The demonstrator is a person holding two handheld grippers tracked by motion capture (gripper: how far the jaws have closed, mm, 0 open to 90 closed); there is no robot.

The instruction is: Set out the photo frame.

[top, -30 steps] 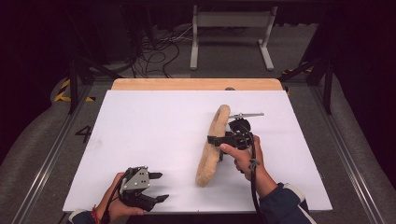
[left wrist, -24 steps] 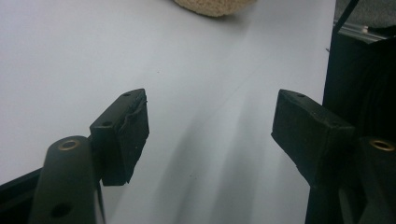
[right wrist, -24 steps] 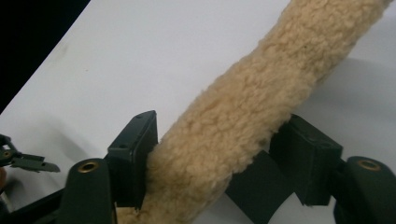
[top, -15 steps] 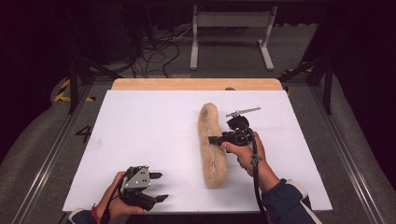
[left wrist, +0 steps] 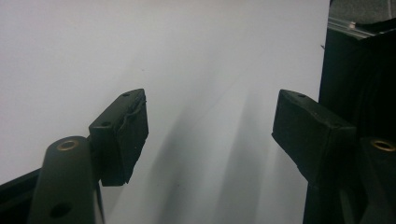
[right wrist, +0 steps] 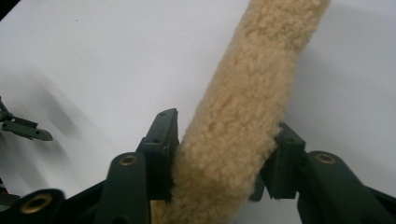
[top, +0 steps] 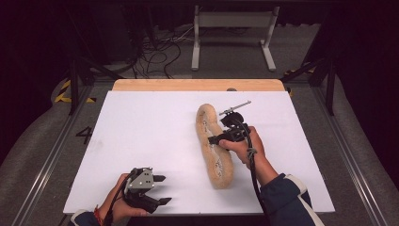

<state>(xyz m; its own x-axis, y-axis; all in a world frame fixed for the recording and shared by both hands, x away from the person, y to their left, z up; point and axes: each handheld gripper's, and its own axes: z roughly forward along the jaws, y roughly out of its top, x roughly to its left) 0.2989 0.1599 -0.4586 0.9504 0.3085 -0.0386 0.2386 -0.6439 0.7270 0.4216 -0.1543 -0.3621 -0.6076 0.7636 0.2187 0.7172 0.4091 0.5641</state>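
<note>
Swung since a second ago from a slant to lying lengthwise mid-table, the fleecy tan roll (top: 214,146) is being clamped by the right gripper (right wrist: 224,163), its jaws just closing; lifting is pending. Left gripper (top: 157,188) is being held open, empty, near the white table (top: 141,132) edge.

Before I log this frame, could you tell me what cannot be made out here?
- High view: whether the right gripper presses the fleecy roll; too small.
- Right gripper view: the roll's two ends, cut off by the picture's edges.
- High view: the dark thing on the wooden strip; too small.
</note>
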